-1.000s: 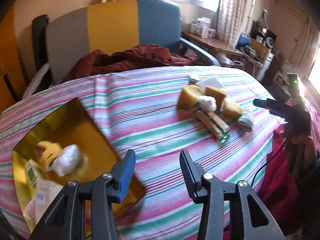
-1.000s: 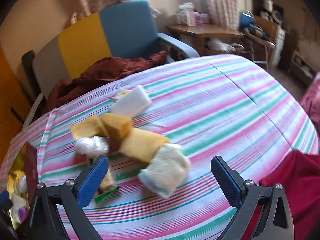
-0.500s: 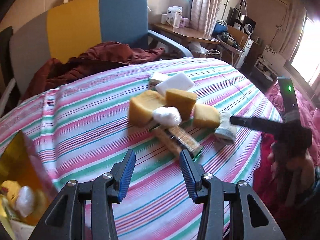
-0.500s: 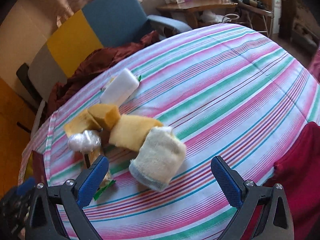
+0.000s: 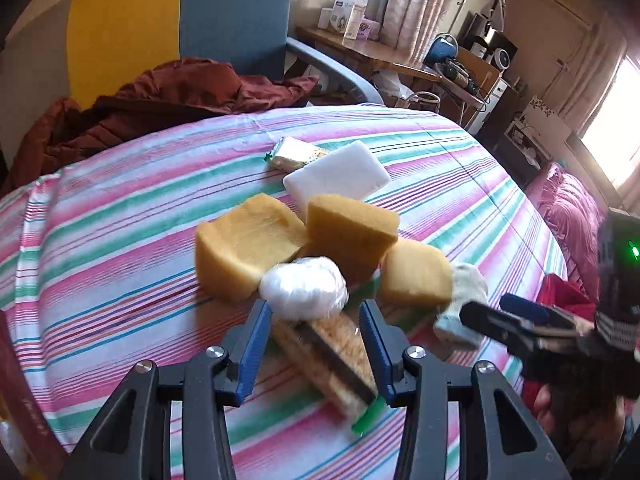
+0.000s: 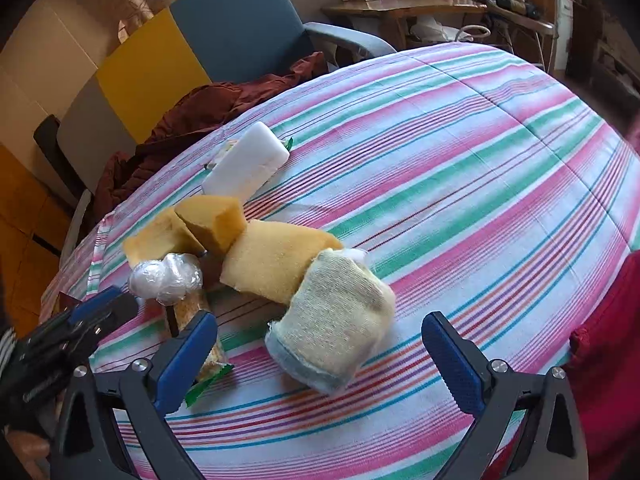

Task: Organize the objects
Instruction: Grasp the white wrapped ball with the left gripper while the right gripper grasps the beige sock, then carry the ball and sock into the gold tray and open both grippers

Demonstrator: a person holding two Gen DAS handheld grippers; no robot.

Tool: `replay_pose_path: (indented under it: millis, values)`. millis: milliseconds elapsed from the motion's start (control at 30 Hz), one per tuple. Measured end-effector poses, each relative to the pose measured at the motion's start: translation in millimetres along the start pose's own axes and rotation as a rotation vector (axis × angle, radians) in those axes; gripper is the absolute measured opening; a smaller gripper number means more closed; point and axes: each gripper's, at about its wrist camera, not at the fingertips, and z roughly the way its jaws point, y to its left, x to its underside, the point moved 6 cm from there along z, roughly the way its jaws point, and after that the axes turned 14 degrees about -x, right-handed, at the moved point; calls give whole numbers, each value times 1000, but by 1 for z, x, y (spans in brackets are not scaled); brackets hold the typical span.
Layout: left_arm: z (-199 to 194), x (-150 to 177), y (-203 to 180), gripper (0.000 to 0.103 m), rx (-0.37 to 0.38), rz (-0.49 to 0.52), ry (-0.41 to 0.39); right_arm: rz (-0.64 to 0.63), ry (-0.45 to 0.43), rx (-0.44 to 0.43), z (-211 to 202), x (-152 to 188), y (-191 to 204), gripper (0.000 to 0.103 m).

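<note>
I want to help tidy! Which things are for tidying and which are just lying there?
For tidying: yellow sponges, white sponge, plastic-wrapped ball, snack bar, knitted sock, foil packet.
Just lying about: maroon jacket, armchair, desk clutter.

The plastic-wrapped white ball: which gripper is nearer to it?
Left. The left gripper has its fingertips just below the plastic-wrapped white ball. The right gripper hangs further right, around the rolled sock.
</note>
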Motion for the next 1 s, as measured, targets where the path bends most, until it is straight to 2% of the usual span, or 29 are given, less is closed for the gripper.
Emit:
replay_pose_path:
  millis: [267,433,533,567,600,667,700,833,1000]
  values:
    - [25,-9,-6,46,-2,-30,45,-5,8,8,8,-2,-3,103]
    - [30,-15,-13,46,8,-18,24,-28,19,25,15,-1,-3,102]
    - [36,-17,-16,45,5,6,12,-44,22,33,18,-1,-3,96]
    - [39,-18,-17,39,9,12,12,-49,24,35,18,-1,-3,93]
    - [40,-18,-17,37,11,21,8,-51,23,37,18,-1,-3,89]
    - [39,-16,-17,33,10,28,-8,-60,25,54,18,-1,-5,66]
    - [37,-15,-16,33,14,23,-14,-69,27,72,18,-2,-6,63]
    - [16,-13,-12,33,26,15,-65,-64,22,68,13,-5,-10,58]
    - [-19,-4,-1,33,19,12,-130,-118,-22,131,-1,-11,-7,58]
